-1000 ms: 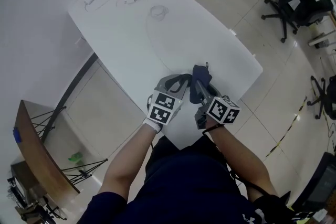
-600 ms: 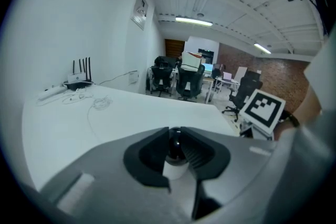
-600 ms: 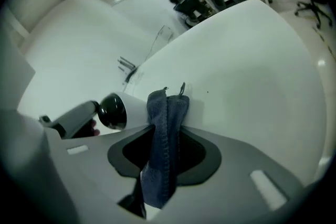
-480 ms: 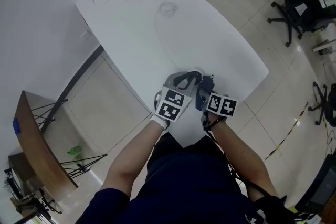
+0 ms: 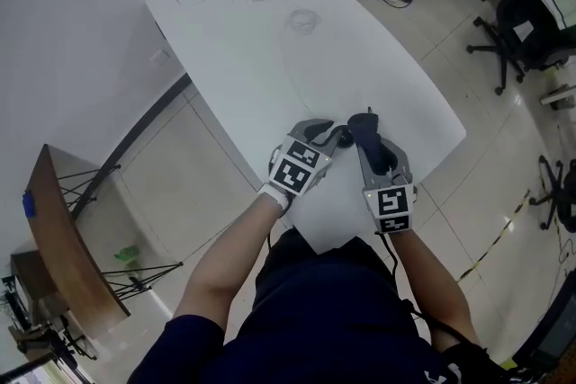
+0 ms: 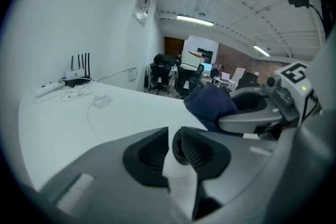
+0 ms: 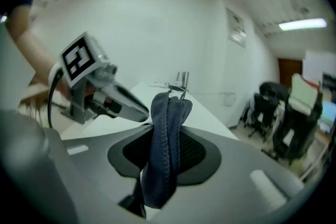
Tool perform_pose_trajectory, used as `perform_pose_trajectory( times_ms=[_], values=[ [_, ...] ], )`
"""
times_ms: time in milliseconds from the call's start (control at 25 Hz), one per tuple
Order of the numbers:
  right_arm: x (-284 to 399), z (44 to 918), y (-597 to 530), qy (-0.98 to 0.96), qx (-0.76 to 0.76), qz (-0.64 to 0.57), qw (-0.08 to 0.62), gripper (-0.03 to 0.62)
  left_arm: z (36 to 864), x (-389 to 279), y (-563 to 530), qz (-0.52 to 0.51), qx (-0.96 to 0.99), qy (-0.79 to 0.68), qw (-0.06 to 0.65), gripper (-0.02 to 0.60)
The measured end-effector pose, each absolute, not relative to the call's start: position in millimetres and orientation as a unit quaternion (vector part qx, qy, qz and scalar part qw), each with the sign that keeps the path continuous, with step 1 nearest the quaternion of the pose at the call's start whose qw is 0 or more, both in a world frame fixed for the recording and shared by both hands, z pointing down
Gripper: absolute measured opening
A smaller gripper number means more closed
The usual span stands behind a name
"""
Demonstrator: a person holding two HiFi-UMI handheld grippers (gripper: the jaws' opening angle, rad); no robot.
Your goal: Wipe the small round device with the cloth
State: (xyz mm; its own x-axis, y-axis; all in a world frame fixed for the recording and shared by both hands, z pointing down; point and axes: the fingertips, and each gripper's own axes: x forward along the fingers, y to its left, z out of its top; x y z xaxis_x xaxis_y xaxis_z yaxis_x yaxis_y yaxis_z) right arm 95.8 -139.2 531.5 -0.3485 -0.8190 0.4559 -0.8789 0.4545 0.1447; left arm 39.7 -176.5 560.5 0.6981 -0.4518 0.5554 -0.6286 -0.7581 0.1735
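Since a moment ago my right claw is rolled over and higher, off the small round device, cloth clamped in it. Meanwhile my left claw grips that device over the tabletop. Wiping's probably unfinished.

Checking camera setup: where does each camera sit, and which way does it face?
Head view: overhead, steeply down at table; forearms, left gripper and right gripper show.
Left gripper view: on left gripper, along its jaws; right gripper shows.
Right gripper view: on right gripper, along jaws clamping cloth; left gripper shows.
All three share the cloth.
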Motion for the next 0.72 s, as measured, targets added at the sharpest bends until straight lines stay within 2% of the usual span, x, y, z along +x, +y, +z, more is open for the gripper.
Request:
perform_pose_trajectory(
  times_ms=[120, 280, 480, 720],
  values=[
    [69.9, 530.6, -134.7, -0.821, 0.470, -0.059, 0.318, 0.117, 566.6, 38.5, -177.5, 0.269, 0.907, -0.275, 0.174, 0.075],
    [53.1, 550.0, -112.9, -0.815, 0.408, -0.167, 0.376, 0.117, 566.6, 42.2, -172.8, 0.266, 0.909, -0.266, 0.178, 0.075],
    [45.9, 571.8, -103.8, -0.808, 0.352, -0.234, 0.410, 0.115, 557.5, 43.6, -168.5, 0.248, 0.907, -0.273, 0.203, 0.066],
    [45.6, 583.0, -96.3, -0.791, 0.303, -0.306, 0.434, 0.114, 567.3, 42.4, -172.0, 0.251, 0.907, -0.281, 0.188, 0.061]
  ],
)
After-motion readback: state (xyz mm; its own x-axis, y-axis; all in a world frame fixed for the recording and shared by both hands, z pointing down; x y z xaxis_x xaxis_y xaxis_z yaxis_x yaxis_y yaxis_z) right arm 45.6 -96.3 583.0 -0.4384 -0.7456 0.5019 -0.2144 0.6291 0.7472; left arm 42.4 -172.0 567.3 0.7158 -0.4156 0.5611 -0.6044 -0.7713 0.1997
